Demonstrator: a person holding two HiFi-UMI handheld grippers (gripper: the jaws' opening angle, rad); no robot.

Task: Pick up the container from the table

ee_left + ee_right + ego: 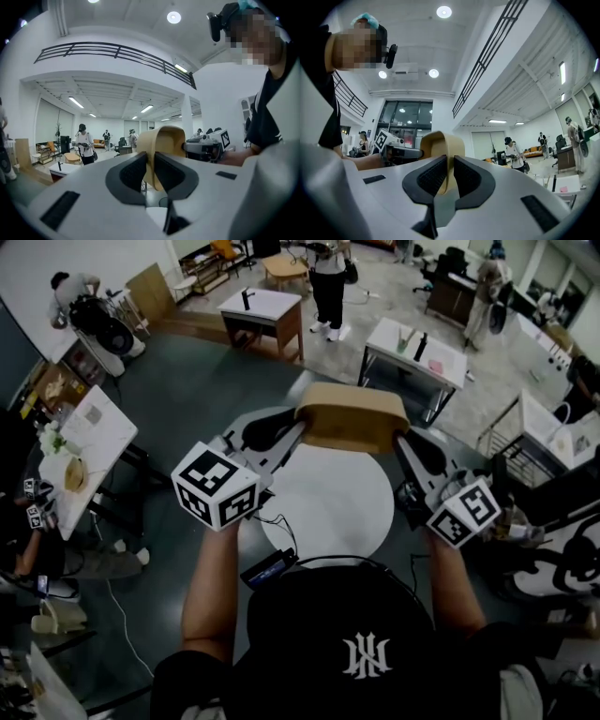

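A tan oblong container (352, 415) hangs in the air above the round white table (328, 507), held from both ends. My left gripper (298, 430) is shut on its left rim, my right gripper (401, 440) on its right rim. In the left gripper view the tan container wall (164, 145) stands pinched between the dark pads (135, 171), with the other gripper (206, 146) beyond it. In the right gripper view the container's rim (440, 150) is clamped the same way between the pads (467, 176).
Around the round table lie a dark floor, a white desk (90, 437) at the left with small items, and more desks (417, 351) and people farther back. A cable and a small device (269, 566) hang near the table's front edge.
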